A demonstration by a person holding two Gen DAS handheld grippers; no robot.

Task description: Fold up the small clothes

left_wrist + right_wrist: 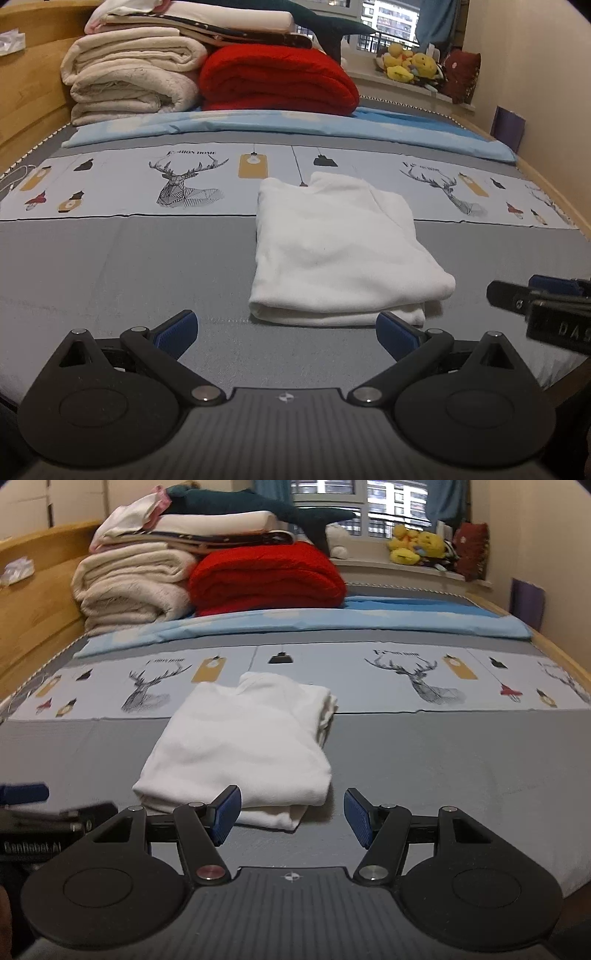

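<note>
The white garment (343, 251) lies folded into a compact stack on the grey part of the bed (129, 266), squared and flat, which suggests the fold is finished or nearly so. Both tools sit just short of its near edge: the left tool (287, 332) spread wide, the right tool (292, 814) spread somewhat less, each gripping nothing.

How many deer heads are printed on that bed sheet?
2: one deer head left of the folded white garment, one deer head to its right. More may lie hidden under the garment.
</note>
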